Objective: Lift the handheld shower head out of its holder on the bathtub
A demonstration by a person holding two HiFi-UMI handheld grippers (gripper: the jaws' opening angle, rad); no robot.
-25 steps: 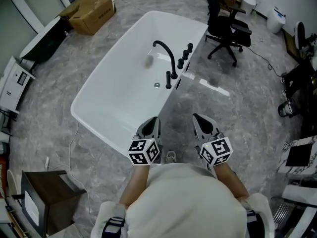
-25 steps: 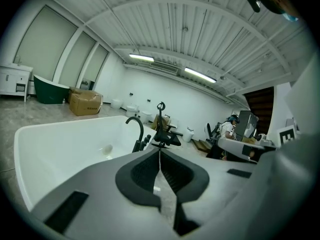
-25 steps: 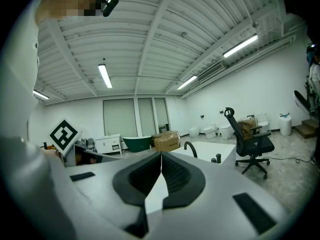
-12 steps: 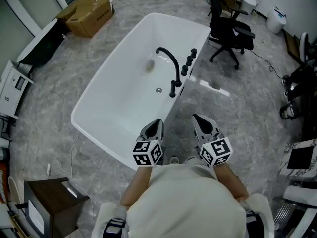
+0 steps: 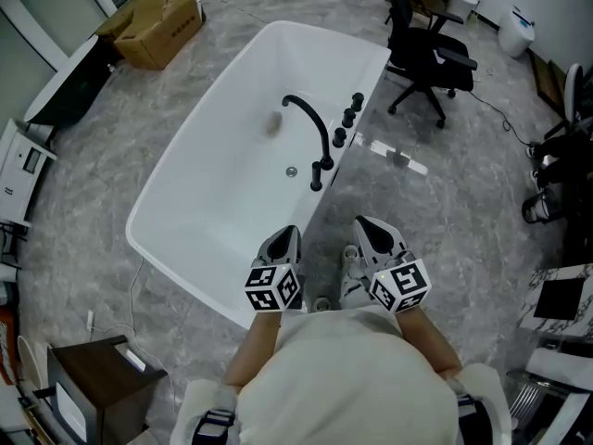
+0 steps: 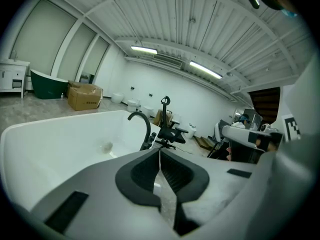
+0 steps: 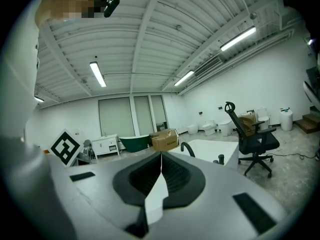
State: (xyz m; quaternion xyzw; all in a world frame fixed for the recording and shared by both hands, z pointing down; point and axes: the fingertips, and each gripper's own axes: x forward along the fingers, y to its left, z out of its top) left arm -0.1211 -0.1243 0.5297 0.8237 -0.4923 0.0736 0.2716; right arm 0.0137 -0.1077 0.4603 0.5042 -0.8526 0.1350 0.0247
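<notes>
Head view: grippers closed, fittings not yet reached

Both pairs of jaws are pressed together on nothing. The left gripper (image 5: 283, 240) and right gripper (image 5: 372, 227) hang near the bathtub (image 5: 176, 188) rim, well apart from the fittings. I take the short black upright at 1 o'clock from the left gripper to be the handheld shower head (image 5: 317, 176) in its holder (too small to be sure), beside the gooseneck spout (image 5: 310, 119). I'd part one gripper's jaws early, close around the handle, then lift straight up.

The print on the cardboard box (image 5: 153, 26) is too small to read.
</notes>
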